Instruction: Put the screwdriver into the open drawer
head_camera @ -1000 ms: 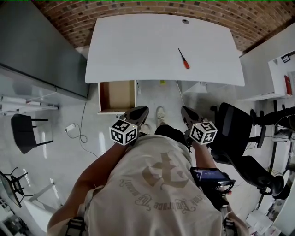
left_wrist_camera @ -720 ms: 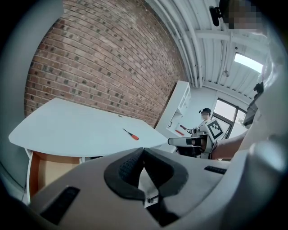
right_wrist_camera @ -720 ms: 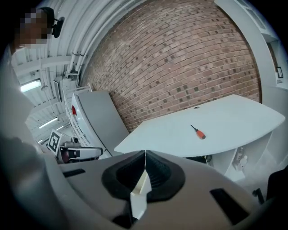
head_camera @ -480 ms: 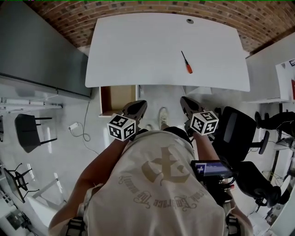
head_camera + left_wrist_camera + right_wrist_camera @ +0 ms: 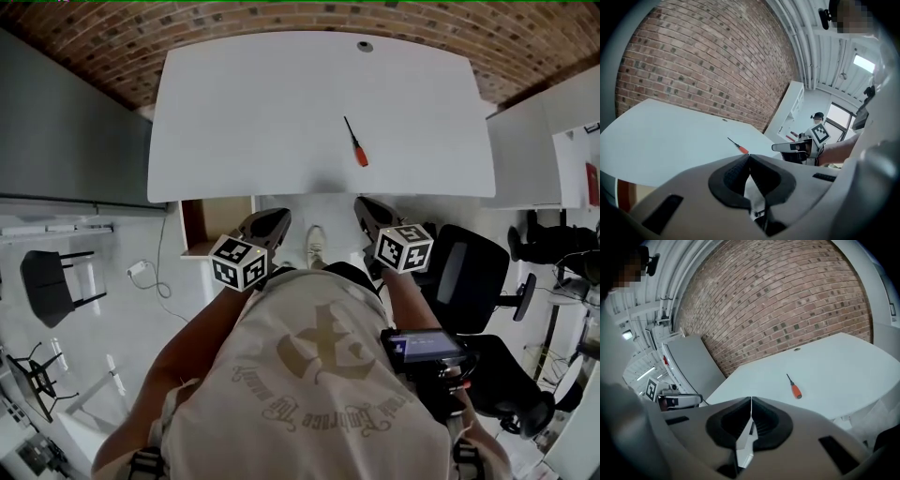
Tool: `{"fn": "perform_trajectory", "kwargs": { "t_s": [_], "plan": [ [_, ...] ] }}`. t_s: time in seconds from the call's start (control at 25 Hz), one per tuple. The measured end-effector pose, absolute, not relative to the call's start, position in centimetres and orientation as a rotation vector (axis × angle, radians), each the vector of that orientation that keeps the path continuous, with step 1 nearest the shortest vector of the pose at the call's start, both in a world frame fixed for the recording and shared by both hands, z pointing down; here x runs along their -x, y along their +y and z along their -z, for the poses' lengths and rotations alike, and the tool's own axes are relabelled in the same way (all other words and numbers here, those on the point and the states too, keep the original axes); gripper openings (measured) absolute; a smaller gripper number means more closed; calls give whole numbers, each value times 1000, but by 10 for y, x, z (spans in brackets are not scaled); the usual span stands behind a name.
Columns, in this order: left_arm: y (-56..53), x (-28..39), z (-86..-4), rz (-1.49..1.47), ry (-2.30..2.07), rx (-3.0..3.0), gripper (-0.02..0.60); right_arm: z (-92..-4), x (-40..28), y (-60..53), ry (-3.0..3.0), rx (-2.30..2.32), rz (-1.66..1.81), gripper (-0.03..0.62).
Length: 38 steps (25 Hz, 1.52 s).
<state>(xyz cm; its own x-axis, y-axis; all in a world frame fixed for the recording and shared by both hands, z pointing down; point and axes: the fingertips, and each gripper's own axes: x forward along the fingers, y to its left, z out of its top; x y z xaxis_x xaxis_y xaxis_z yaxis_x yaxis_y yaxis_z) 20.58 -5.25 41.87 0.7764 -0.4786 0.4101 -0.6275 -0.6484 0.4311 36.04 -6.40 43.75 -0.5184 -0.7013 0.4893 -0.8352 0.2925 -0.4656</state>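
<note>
Screwdriver [image 5: 354, 143] lies on the white table [image 5: 253, 103], upper centre of the frame. Just below the table's edge we hold our left gripper [image 5: 274, 217] and right gripper [image 5: 366, 206], both clenched and empty.

A brick wall [image 5: 281, 14] backs a white table [image 5: 281, 103], with a grey cabinet [image 5: 66, 122] at left, white shelves [image 5: 572, 159] at right and a black chair [image 5: 469, 272] on the glossy pale floor [image 5: 112, 319].

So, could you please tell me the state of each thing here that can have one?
screwdriver: lying flat on the desk, untouched.
drawer: open, its visible part bare.
left tool: shut, nothing between its jaws.
right tool: shut, nothing between its jaws.
</note>
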Motion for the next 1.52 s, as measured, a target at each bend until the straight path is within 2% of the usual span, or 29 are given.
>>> {"fn": "perform_trajectory", "kwargs": {
  "t_s": [0.48, 1.16, 1.28, 1.52],
  "plan": [
    [-112, -216, -428, -335, -928, -2334, 20, -477, -400, -149, -2194, -1353, -973, 23],
    [-159, -220, -439, -306, -1046, -2234, 20, -531, -413, -235, -1996, -1193, -912, 26],
    [-165, -220, -440, -300, -1067, -2221, 20, -540, -413, -243, -1974, -1170, -934, 83],
    [-175, -216, -440, -285, -1120, -2191, 20, -559, -412, -254, -1908, -1107, -935, 89]
  ]
}}
